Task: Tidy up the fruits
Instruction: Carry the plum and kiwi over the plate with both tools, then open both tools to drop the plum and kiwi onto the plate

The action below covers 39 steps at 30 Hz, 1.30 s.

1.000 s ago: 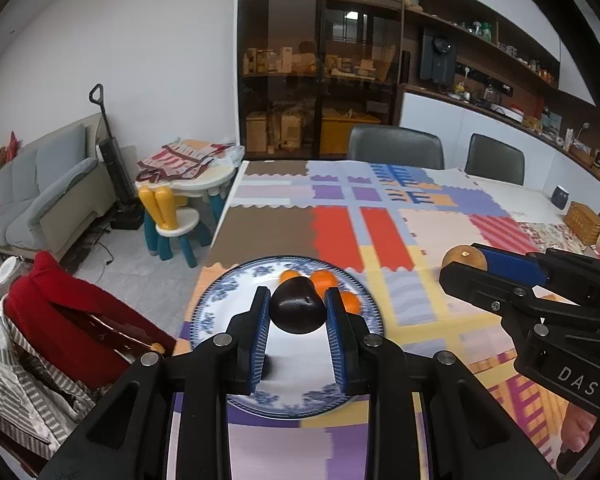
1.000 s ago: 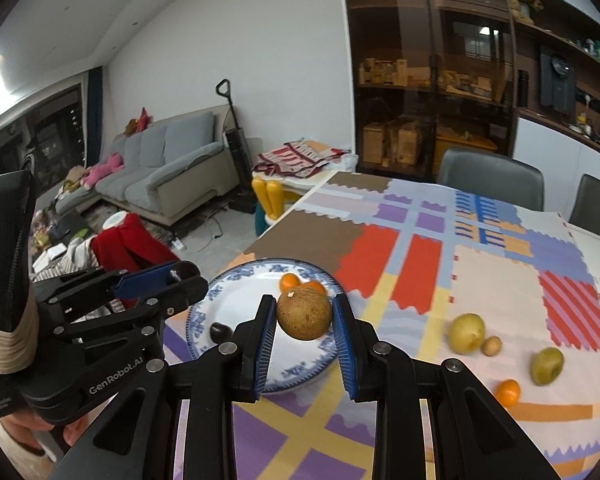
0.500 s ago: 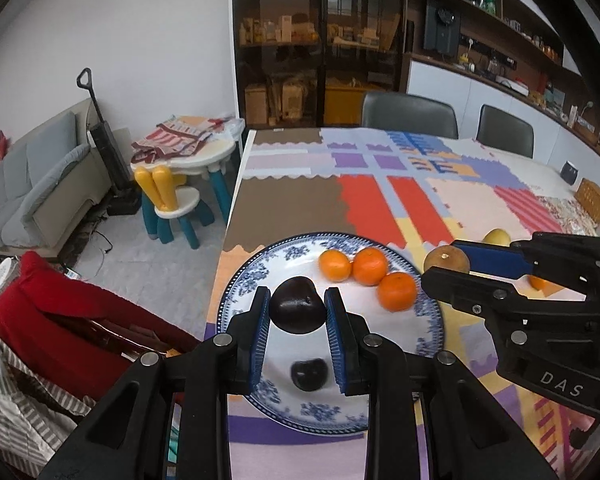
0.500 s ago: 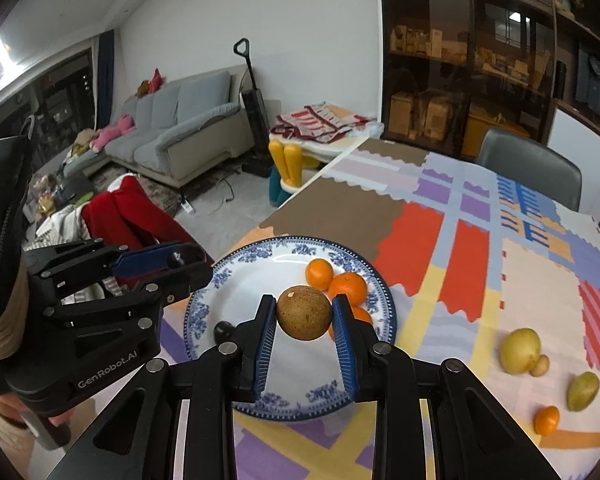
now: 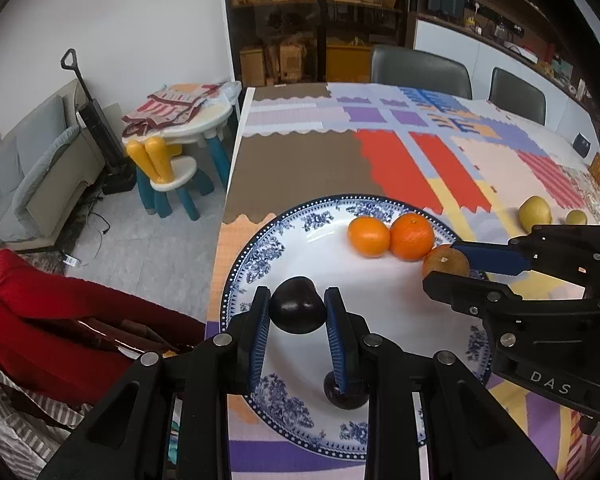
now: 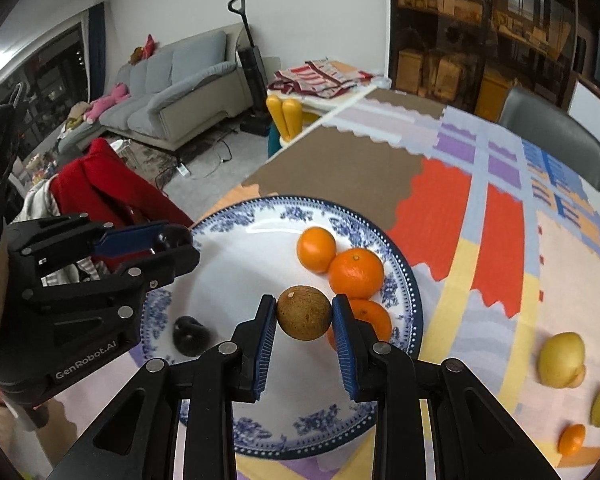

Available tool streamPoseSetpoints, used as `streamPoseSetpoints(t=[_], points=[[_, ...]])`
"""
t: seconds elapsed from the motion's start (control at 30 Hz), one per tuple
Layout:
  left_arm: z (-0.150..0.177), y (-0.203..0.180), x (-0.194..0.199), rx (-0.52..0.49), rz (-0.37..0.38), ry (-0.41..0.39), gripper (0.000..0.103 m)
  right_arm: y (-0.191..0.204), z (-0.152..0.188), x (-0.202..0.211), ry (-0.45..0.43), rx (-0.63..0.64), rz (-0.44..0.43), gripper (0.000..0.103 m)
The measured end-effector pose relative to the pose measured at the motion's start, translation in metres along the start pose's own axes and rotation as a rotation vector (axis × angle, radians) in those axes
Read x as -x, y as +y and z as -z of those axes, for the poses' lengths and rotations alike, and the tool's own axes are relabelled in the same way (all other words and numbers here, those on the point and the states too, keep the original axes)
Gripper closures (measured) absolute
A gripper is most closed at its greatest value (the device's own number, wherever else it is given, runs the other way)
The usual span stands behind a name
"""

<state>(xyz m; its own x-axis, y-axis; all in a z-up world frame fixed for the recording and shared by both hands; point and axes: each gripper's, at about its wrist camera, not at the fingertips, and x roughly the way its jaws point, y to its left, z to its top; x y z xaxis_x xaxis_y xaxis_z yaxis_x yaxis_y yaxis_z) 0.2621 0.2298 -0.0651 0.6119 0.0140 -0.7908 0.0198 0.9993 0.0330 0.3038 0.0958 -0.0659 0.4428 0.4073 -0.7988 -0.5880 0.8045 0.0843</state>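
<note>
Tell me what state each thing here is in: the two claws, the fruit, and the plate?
left gripper: shut on a dark fruit, above the plate
right gripper: shut on a brown fruit, above the plate
plate: on the table, holding three oranges and another dark fruit
yellow fruits: loose on the table
small orange: loose on the table

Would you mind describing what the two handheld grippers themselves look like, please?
Both are matte black plastic frames with silver screw heads. Each ends in two fingers faced with ribbed blue pads. The left gripper bears white "GenRobot.AI" lettering; the right gripper reads "DAS". No cables are visible.
</note>
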Motion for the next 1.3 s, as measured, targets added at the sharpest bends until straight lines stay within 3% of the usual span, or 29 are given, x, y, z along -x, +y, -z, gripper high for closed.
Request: streamPoseSetpoints(t=[0.33, 0.43, 0.5, 0.67, 0.83, 0.9, 1.3], points=[[-0.002, -0.003, -0.011, -0.029, -0.007, 0.034, 0.075, -0.004, -0.001, -0.010, 0.014, -0.005, -0.006, 0.073], [-0.001, -0.005, -0.010, -0.034, -0.009, 0.037, 0.070, -0.006, -0.002, -0.009, 0.014, -0.013, -0.016, 0.071], [-0.001, -0.006, -0.007, -0.039, -0.017, 0.030, 0.068, -0.007, -0.002, -0.006, 0.009, -0.018, -0.016, 0.064], [-0.001, -0.012, 0.006, -0.046, -0.033, 0.011, 0.064, -0.010, 0.000, 0.007, -0.014, -0.029, -0.008, 0.064], [0.000, -0.025, 0.029, -0.064, -0.065, -0.032, 0.058, -0.011, 0.005, 0.033, -0.061, -0.016, 0.015, 0.064], [0.001, -0.032, 0.039, -0.064, -0.087, -0.053, 0.055, -0.012, 0.008, 0.044, -0.083, -0.008, 0.028, 0.058], [0.005, -0.079, 0.100, -0.052, -0.035, -0.198, 0.037, -0.035, 0.040, 0.117, -0.211, -0.020, 0.125, 0.043]])
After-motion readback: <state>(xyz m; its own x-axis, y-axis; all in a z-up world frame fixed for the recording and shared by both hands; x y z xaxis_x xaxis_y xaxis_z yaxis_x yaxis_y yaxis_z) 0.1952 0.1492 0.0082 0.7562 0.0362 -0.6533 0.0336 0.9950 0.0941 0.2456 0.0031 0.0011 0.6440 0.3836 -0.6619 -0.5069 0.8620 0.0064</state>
